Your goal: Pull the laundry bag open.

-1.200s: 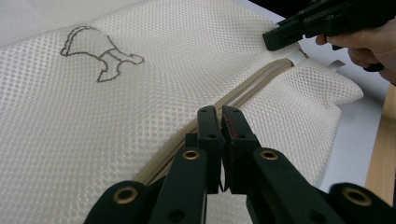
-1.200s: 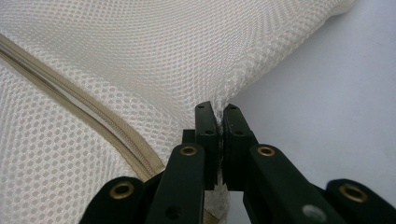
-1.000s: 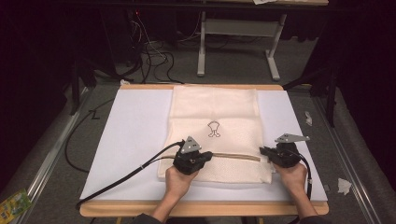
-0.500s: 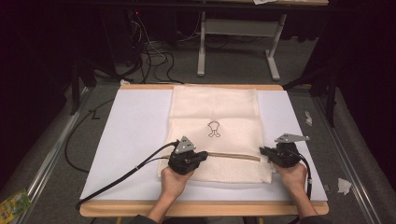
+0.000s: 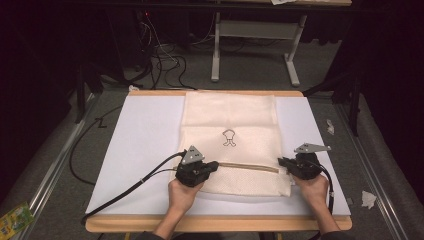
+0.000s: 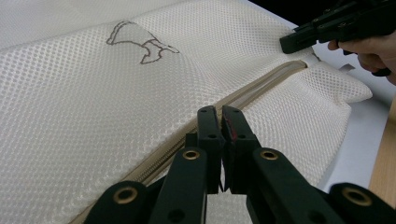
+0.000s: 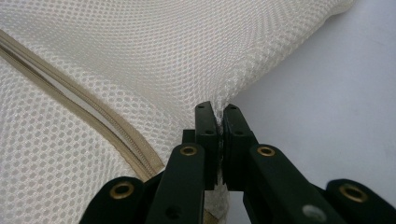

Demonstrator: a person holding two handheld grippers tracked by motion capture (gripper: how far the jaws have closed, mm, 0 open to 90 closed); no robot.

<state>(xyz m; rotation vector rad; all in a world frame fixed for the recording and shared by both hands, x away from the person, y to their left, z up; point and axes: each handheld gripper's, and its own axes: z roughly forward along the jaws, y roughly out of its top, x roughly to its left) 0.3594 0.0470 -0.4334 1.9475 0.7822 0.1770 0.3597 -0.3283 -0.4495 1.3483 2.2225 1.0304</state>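
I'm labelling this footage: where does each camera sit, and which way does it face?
High view: above the person's side, facing forward and down on the cream mesh zippered bag; both hands, left gripper, right gripper show.
Left gripper view: on the left gripper, looking along the tan zipper toward the right gripper.
Right gripper view: on the right gripper, facing the bag's pinched edge.
All share bag and zipper.

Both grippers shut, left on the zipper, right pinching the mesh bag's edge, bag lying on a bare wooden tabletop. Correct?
One thing is off: the mesh bag lies on a white sheet covering the table, not on bare wood, as the high view shows. The rest holds: left gripper shut at the zipper, right gripper pinching the bag's edge.
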